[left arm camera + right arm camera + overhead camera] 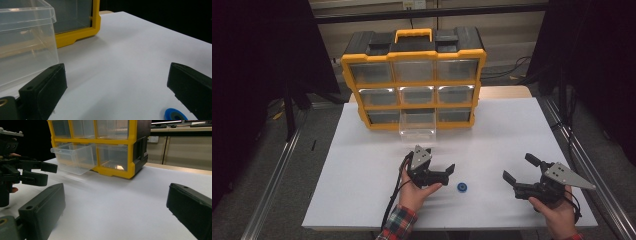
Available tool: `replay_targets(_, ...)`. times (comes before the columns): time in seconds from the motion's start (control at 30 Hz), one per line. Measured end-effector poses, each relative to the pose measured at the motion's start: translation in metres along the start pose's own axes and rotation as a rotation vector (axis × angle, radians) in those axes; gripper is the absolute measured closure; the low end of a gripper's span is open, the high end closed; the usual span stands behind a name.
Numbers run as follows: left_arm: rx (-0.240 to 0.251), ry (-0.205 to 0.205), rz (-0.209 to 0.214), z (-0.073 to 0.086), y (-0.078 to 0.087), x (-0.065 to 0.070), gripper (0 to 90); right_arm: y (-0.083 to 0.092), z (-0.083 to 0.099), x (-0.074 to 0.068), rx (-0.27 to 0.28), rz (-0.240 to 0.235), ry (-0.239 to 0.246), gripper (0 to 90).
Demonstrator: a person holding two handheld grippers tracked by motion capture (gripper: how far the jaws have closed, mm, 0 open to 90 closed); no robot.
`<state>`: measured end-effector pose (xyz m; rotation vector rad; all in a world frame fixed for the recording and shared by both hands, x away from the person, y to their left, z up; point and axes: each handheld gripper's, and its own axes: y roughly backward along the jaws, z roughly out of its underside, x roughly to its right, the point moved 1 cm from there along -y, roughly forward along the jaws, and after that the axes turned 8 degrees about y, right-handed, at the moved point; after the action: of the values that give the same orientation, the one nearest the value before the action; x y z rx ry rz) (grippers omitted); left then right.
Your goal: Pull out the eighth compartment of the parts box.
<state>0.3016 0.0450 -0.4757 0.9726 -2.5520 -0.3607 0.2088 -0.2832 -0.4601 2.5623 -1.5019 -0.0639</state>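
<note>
A yellow and black drawer cabinet [413,55] stands at the back of the white table [362,165]. Its bottom middle clear drawer [417,125] is pulled out and looks empty. A small blue ring [462,187] lies flat on the table near the front. My left gripper [441,159] is open just left of the ring, between it and the drawer. In the left gripper view the ring [175,115] lies by the right jaw and the drawer [27,37] is close on the left. My right gripper [520,167] is open and holds nothing, to the right of the ring.
The cabinet [112,147] holds several shut clear drawers. In the right gripper view the open drawer [72,157] juts out over the table, with the left gripper [25,172] at the far left. Metal rails run along both table sides; a wooden strip lies behind.
</note>
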Motion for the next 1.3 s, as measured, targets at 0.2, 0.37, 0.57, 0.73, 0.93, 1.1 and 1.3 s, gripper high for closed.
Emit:
replay_targets(0.2,-0.028,0.012,0.042,0.0,-0.004,0.005,2.3,0.0,0.0,0.0,0.001,0.0,0.003,1.4)
replay_targets(0.37,-0.049,0.006,0.079,0.0,-0.008,0.007,2.3,0.0,0.0,0.0,-0.001,0.0,0.001,1.4)
replay_targets(0.57,-0.081,-0.011,0.092,0.003,-0.012,0.011,2.3,0.0,0.0,0.0,-0.001,0.001,0.001,1.4)
replay_targets(0.73,-0.116,-0.027,0.122,0.005,-0.014,0.013,2.5,0.0,0.0,0.0,-0.001,0.002,0.0,1.4)
replay_targets(0.93,-0.141,-0.035,0.147,0.007,-0.016,0.016,2.5,0.0,0.0,0.0,-0.002,0.003,0.001,1.4)
replay_targets(1.1,-0.172,-0.065,0.177,0.009,-0.018,0.02,4.5,0.0,0.0,0.001,-0.001,0.006,0.003,1.5)
replay_targets(1.3,-0.193,-0.101,0.2,0.011,-0.018,0.023,10.5,0.0,0.0,0.0,-0.003,0.006,0.0,1.5)
